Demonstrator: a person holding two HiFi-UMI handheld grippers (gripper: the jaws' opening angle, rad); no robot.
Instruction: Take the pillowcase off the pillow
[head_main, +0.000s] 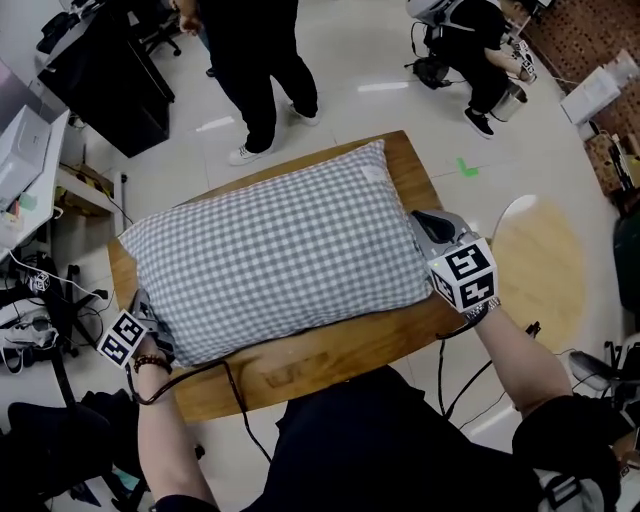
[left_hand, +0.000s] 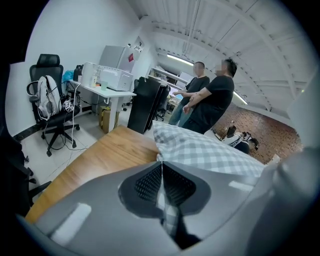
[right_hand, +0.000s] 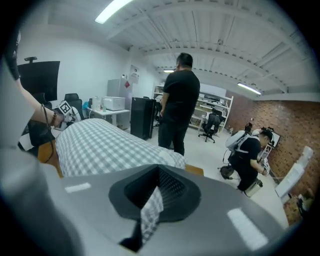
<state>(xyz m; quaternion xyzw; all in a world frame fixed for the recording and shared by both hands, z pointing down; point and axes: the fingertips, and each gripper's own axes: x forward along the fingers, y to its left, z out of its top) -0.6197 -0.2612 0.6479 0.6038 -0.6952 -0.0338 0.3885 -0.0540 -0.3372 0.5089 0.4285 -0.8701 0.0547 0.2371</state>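
Pillowcase (head_main: 280, 255): grey-and-white gingham check, edge to edge.
Table (head_main: 330, 362): mid-brown wood grain.
My left gripper (left_hand: 161, 172): pale grey shell, dark grey dimpled pads.
My right gripper (right_hand: 159, 182): the same two greys.
Marker cubes (head_main: 462, 275): black squares on white.
Round top (head_main: 545, 265), right: pale blond wood.
Floor (head_main: 370, 60): glossy off-white; I see one green mark (head_main: 467, 168), far right.
Brick wall (right_hand: 287, 117), far right: red-brown.
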